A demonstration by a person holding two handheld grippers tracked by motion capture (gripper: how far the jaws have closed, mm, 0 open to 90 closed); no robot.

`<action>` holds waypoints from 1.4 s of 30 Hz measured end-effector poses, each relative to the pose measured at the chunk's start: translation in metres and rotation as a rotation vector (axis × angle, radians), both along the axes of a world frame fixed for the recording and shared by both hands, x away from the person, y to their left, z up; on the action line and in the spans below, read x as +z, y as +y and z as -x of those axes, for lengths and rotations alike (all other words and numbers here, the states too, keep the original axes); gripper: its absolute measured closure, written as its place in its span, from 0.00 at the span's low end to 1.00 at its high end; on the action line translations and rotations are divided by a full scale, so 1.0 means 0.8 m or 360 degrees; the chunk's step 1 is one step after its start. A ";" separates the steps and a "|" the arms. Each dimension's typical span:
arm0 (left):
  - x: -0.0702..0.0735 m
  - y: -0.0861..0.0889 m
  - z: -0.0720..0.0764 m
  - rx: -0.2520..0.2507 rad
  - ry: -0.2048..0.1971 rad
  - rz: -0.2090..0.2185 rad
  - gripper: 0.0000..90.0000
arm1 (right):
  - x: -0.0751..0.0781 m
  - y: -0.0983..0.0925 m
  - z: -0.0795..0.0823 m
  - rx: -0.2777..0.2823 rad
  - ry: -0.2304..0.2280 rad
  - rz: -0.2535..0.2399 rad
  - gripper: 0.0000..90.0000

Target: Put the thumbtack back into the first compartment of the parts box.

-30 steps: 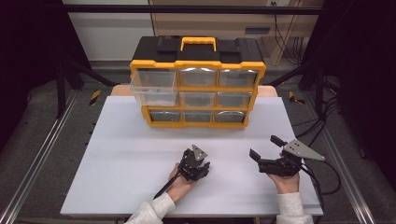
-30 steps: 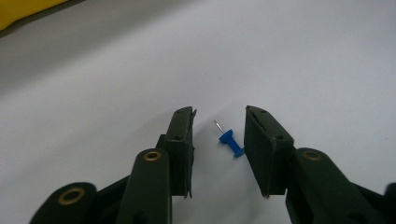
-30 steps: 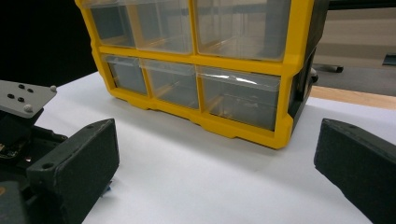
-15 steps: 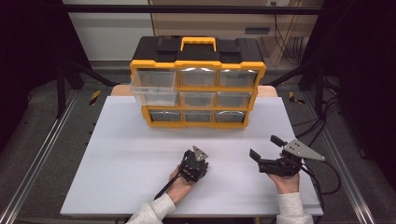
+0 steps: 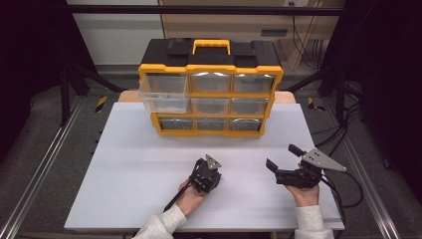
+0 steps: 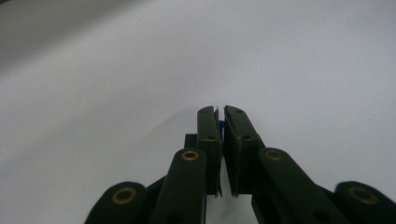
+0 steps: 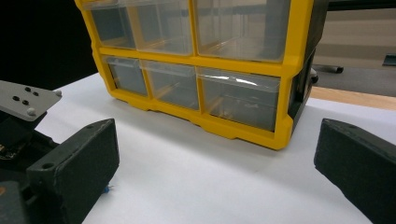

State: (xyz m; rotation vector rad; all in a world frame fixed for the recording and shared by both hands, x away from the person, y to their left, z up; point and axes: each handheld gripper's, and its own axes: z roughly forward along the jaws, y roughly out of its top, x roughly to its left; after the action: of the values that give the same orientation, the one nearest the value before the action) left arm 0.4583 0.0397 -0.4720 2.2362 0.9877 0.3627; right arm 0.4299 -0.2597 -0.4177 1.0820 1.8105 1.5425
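Our left claw (image 6: 220, 122) just closing, pinching a tiny blue thing (image 6: 221, 125) on the tabletop (image 5: 139, 169), our right claw (image 5: 281, 162) wide open and empty, yellow drawer box (image 5: 211, 89), one drawer (image 5: 161, 92) pulled out

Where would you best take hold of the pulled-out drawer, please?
Grip the drawer's clear front wall, coming from the front and above. It stands pulled out of the organizer, so its top looks open, and one jaw could probably slip in behind that wall.

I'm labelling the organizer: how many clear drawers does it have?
9 drawers, in three rows of three on the organizer. The top-left drawer is pulled out; the other eight sit closed. None look hidden.
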 end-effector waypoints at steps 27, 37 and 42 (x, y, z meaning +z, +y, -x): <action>0.036 0.030 0.008 -0.0075 -0.0111 0.0052 0.95 | 0.000 0.000 0.000 -0.0001 -0.0002 -0.0005 0.01; 0.052 0.055 0.014 -0.0080 -0.0135 0.0104 0.95 | 0.000 0.001 0.000 -0.0004 0.0000 -0.0004 0.01; 0.062 0.068 0.016 -0.0071 -0.0148 0.0141 0.95 | 0.000 0.000 0.000 0.0003 -0.0006 -0.0002 0.01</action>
State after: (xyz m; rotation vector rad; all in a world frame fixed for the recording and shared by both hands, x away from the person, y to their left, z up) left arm 0.4456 0.0940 -0.4224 2.1383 0.8870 0.3916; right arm 0.4296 -0.2596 -0.4177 1.0772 1.8091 1.5458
